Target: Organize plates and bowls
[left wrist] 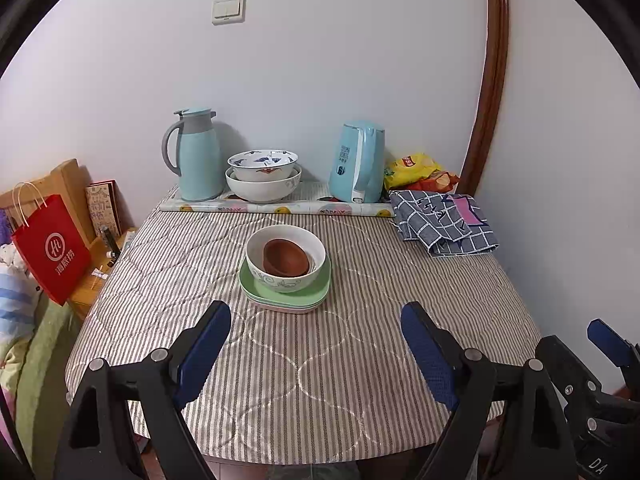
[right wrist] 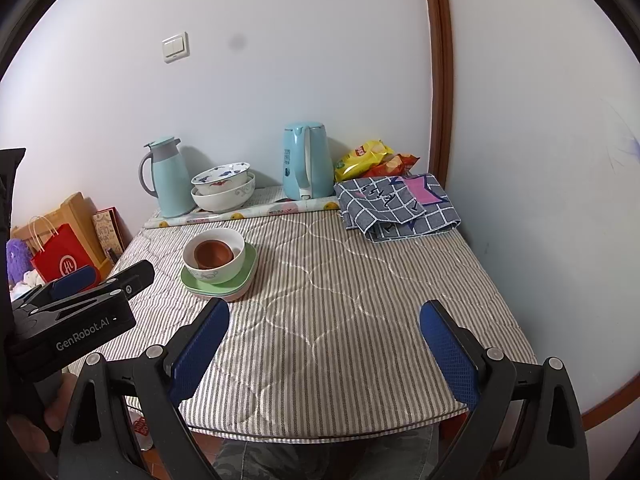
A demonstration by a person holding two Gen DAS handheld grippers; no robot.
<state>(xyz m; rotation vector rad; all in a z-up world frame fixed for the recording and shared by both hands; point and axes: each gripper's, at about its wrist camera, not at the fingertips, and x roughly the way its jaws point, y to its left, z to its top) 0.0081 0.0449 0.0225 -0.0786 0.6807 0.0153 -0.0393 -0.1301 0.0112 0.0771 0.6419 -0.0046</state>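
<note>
In the middle of the striped table a brown bowl (left wrist: 286, 256) (right wrist: 214, 254) sits inside a white bowl (left wrist: 286, 282) (right wrist: 218, 276). That bowl rests on stacked green plates (left wrist: 256, 286) (right wrist: 249, 268) with a pink plate (left wrist: 280, 309) underneath. At the back a blue-patterned bowl (left wrist: 262, 164) (right wrist: 220, 174) is nested in a larger white bowl (left wrist: 262, 194) (right wrist: 224, 199). My left gripper (left wrist: 315, 307) (right wrist: 116, 276) is open just short of the plate stack, with nothing in it. My right gripper (right wrist: 325, 307) (left wrist: 576, 340) is open over bare cloth to the right of the stack.
A pale blue jug (left wrist: 198, 156) and kettle (left wrist: 358, 162) flank the back bowls on a patterned mat (left wrist: 280, 208). Snack bags (left wrist: 416, 168) and a folded checked cloth (left wrist: 444, 222) lie at the back right. A red paper bag (left wrist: 52, 250) stands off the table's left edge. A hand (right wrist: 24, 424) holds the left gripper.
</note>
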